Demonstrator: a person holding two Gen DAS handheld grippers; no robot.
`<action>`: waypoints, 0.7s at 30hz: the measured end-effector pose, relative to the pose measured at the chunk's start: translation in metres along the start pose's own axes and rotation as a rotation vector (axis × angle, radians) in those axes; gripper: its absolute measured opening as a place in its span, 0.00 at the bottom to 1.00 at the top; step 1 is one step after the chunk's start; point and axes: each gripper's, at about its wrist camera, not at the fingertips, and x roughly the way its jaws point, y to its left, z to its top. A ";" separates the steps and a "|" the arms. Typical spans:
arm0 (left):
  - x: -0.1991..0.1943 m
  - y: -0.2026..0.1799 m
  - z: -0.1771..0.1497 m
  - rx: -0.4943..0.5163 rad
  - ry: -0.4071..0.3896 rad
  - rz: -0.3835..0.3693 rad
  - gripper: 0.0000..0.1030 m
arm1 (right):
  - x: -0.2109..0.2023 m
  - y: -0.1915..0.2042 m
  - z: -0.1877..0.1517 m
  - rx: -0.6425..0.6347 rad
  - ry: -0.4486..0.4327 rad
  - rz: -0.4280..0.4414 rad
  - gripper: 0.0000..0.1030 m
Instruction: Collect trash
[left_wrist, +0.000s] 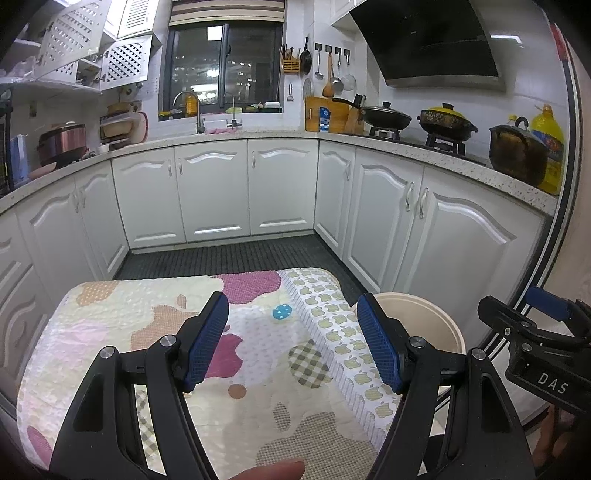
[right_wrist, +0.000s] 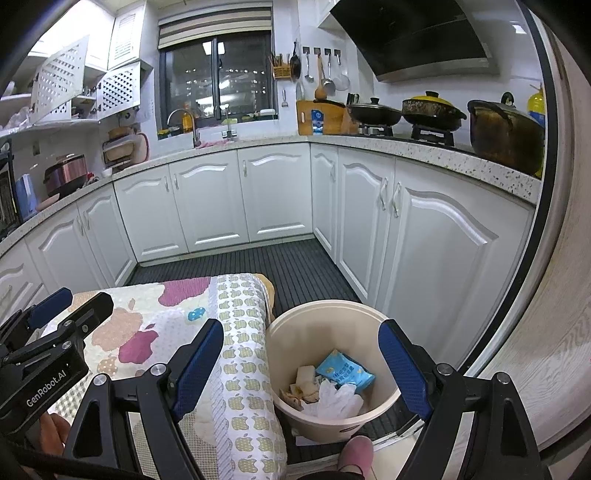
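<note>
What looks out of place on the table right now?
One small blue spotted scrap lies alone on the patterned cloth, while the other trash sits in the beige bin. Nothing looks spilled or damaged.

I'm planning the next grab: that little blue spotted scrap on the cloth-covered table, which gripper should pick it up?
Probably the left gripper: it is open and the blue spotted scrap lies just ahead between its fingers. The right gripper, also open, faces the bin, with the scrap off to its left.
</note>
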 end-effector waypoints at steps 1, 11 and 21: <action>0.001 0.000 0.000 0.001 0.000 0.005 0.69 | 0.000 0.000 0.000 0.001 0.002 0.000 0.81; 0.004 0.001 -0.003 0.011 0.001 0.018 0.69 | 0.002 -0.003 -0.002 0.009 0.010 0.001 0.82; 0.004 -0.002 -0.006 0.018 0.003 0.017 0.69 | 0.004 -0.003 -0.004 0.018 0.018 0.002 0.82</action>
